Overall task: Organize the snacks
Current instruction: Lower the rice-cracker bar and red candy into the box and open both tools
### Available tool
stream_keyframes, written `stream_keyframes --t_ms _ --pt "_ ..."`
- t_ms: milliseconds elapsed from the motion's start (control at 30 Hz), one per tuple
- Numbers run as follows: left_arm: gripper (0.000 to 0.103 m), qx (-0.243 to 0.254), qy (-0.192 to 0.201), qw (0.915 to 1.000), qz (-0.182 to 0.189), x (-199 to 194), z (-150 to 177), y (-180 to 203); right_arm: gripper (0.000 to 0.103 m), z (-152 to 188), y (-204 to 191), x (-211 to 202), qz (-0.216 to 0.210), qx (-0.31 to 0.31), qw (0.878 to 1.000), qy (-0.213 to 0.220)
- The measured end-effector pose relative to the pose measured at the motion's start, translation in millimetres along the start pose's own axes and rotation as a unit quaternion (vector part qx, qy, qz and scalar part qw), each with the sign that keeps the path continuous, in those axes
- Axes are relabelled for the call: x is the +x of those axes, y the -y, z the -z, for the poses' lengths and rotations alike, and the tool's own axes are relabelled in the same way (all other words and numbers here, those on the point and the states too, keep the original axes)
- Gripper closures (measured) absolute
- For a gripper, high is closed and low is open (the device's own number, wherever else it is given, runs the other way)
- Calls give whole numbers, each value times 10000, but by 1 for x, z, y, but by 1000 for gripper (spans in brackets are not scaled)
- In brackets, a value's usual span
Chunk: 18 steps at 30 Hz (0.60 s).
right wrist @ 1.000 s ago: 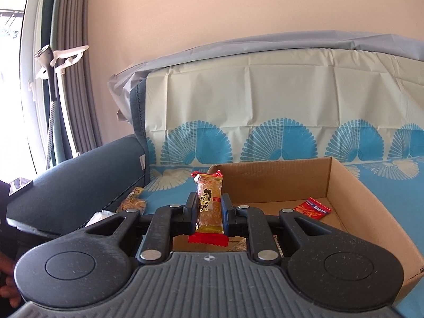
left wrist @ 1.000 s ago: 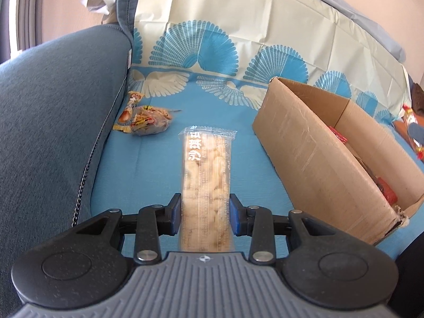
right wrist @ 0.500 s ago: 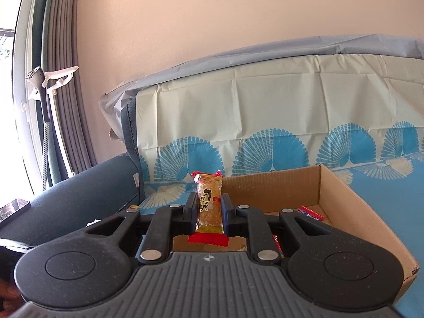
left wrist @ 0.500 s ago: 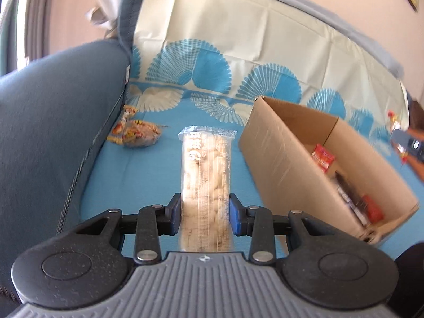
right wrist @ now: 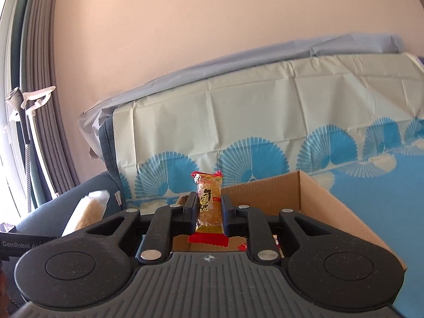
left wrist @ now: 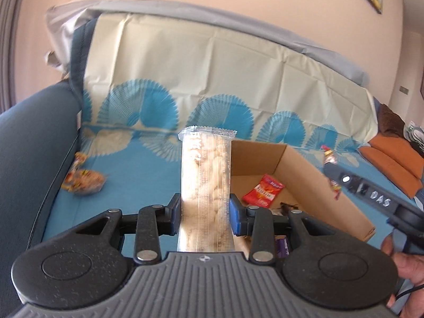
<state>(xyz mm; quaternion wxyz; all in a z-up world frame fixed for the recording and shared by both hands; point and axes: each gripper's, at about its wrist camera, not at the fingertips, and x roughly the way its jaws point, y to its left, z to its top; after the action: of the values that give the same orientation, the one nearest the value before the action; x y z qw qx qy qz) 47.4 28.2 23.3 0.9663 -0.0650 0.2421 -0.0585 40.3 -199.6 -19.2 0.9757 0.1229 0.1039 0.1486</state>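
My left gripper [left wrist: 203, 213] pinches a long clear pack of pale snacks [left wrist: 205, 185], held up over the near edge of the cardboard box [left wrist: 304, 169]. My right gripper [right wrist: 210, 213] clamps a small yellow candy [right wrist: 208, 204] above that box. A red packet [left wrist: 263, 191] lies inside it; a loose wrapped snack [left wrist: 84, 181] sits on the blue cover [left wrist: 132, 175] by the sofa arm [left wrist: 29, 143].

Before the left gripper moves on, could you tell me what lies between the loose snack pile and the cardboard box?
Only bare blue sofa cover between snack pile and cardboard box, per left wrist view.
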Motion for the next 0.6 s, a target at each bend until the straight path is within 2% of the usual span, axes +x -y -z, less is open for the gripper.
stream_keyframes --t_ms 233,600 --pt "63 204 80 9993 312 10 -13 39 85 0 6 1 37 147 9999 5" --pt "63 218 146 9979 597 37 -43 70 85 -2 20 3 357 481 9982 79"
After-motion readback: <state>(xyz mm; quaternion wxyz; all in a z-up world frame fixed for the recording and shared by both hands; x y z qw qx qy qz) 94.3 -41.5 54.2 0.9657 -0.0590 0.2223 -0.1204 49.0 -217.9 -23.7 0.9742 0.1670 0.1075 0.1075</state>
